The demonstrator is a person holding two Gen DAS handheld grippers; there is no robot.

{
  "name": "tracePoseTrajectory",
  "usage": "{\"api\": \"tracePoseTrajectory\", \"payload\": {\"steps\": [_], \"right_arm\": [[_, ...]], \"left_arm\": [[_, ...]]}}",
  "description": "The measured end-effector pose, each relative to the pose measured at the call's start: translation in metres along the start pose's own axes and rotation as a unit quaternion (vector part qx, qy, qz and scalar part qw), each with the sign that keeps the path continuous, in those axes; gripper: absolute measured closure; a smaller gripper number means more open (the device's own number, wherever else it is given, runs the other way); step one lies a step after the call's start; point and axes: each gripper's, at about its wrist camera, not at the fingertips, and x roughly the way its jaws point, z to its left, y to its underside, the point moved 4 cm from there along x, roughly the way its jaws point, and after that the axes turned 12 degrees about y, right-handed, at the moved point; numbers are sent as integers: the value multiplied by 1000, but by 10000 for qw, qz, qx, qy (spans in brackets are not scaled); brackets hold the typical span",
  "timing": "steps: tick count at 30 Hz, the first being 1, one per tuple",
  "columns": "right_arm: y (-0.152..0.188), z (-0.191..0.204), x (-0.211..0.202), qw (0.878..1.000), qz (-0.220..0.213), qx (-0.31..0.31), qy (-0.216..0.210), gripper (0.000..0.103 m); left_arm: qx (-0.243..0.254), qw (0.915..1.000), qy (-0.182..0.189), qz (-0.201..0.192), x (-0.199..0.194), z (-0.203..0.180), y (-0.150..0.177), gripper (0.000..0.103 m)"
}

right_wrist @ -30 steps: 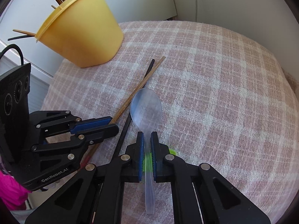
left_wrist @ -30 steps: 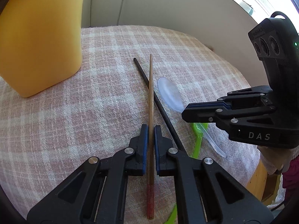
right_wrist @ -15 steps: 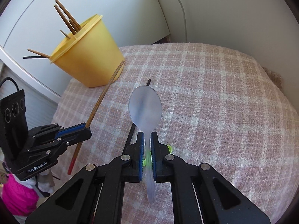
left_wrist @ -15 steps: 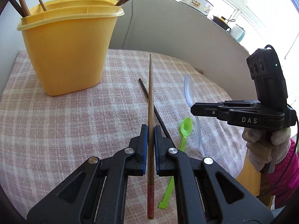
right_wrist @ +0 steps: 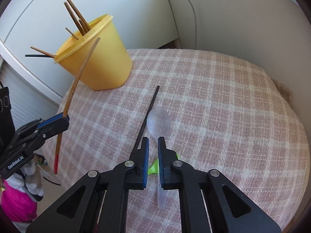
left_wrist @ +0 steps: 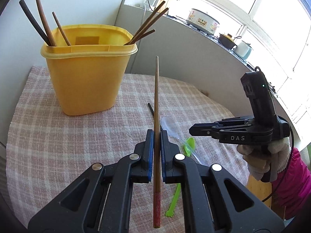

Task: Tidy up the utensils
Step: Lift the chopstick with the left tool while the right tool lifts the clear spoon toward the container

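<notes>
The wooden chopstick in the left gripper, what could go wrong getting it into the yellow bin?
1. The left gripper holds the wooden chopstick nearer its red end, so the long tip may knock the yellow bin rim or the leaning chopsticks inside.
2. The right gripper hangs open over the clear spoon, which overlaps the green spoon beside a black chopstick; closing could snag a neighbour.

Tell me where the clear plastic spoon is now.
In the right wrist view the clear plastic spoon lies on the checked cloth, just ahead of the open right tool, beside the black chopstick.
</notes>
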Motion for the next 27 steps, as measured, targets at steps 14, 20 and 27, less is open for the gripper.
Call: {"api": "tracePoseTrajectory", "payload": {"steps": [14,20,27], "right_arm": [[1,12,54,9962,628,-493,352,97],[2,-6,13,9998,127,-86,152,98],[-17,-5,-41,9969,-772,65,161,101]], "left_arm": [[45,9999,40,-116,-11,-8,-2,99],[163,9987,143,-461,-32,-18,-14,98],[228,9942,95,-1049,-57,-18,-42,99]]}}
